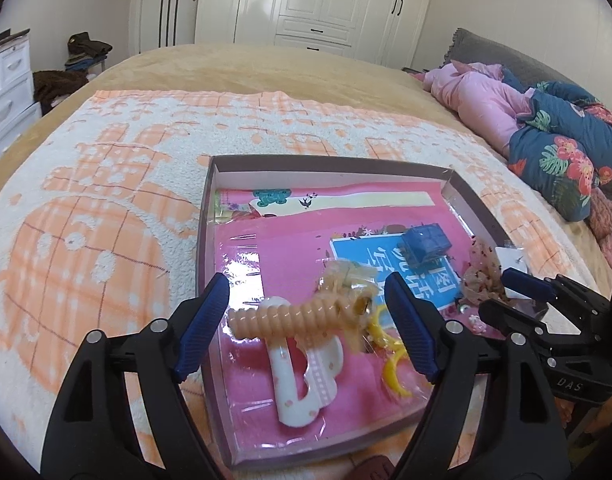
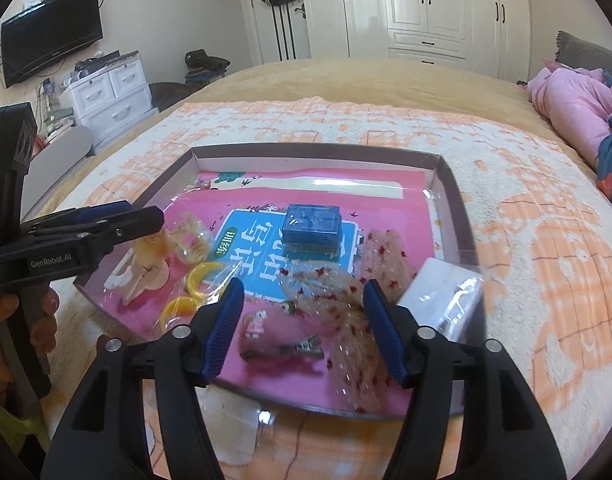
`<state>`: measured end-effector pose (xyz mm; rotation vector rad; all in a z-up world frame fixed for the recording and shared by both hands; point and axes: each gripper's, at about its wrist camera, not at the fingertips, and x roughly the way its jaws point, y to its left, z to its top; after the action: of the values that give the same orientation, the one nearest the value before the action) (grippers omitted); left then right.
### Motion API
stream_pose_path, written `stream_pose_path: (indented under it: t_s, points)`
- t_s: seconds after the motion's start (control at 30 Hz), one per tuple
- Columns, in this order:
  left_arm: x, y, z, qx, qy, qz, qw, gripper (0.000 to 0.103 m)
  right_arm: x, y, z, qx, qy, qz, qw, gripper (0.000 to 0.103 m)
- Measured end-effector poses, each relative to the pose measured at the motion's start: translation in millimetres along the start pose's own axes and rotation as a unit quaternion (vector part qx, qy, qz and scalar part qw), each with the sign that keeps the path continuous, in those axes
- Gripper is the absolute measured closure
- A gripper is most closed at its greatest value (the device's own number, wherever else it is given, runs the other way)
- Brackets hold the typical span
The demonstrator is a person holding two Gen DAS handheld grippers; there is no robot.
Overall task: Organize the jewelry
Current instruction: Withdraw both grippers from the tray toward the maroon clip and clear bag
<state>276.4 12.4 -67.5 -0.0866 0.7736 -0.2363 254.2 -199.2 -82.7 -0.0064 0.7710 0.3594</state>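
Two open grippers over tray [image 2: 452, 184]

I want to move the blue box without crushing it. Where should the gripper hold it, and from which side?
Probably grip the blue box across its two short side walls, coming from above: the walls look flat and parallel, and it lies flat in the tray with room around it.

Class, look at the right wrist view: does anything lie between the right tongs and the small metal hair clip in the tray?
Nothing visible does. The right tongs stand open above the metal hair clip, which lies bare on the pink tray floor. A dotted scrunchie lies beside it, by the right-hand finger.
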Motion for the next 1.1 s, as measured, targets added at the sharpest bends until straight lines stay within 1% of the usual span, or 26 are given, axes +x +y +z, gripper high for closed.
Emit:
stream_pose_path:
  t_s: [0.17,0.3,0.37,0.43,0.53,0.7,1.1]
  points:
    - [-13.9,-2.5,-4.7,-0.001,-0.008,0.005,1.0,0.022,-16.3,-2.0,-6.0,0.004,-0.011,0.0,1.0,0.036]
    - [-29.9,-4.5,-9.8,-0.003,-0.019,0.008,0.9998,0.017,-31.6,-2.5,-11.3,0.004,-0.021,-0.001,1.0,0.03]
    - [-37.0,-5.9,-13.6,-0.006,-0.022,0.005,0.9997,0.013,-37.2,-2.5,-13.8,0.004,-0.024,-0.001,1.0,0.03]
    - [-42.7,-8.1,-17.7,-0.002,-0.023,0.007,0.9997,0.013,-44.0,-3.0,-17.1,0.003,-0.026,0.001,1.0,0.03]
    - [-51.1,-11.5,-24.3,0.004,-0.023,0.006,0.9997,0.012,-53.1,-1.8,-20.8,-0.002,-0.029,-0.001,1.0,0.026]
    - [-61.6,-15.8,-35.2,0.012,-0.023,0.01,0.9996,0.012,-65.3,2.0,-28.9,-0.014,-0.03,0.003,0.999,0.026]
    - [-78.9,-16.9,-56.9,0.018,-0.012,0.016,0.9996,0.012,-73.0,14.7,-54.0,-0.035,-0.013,0.013,0.999,0.025]
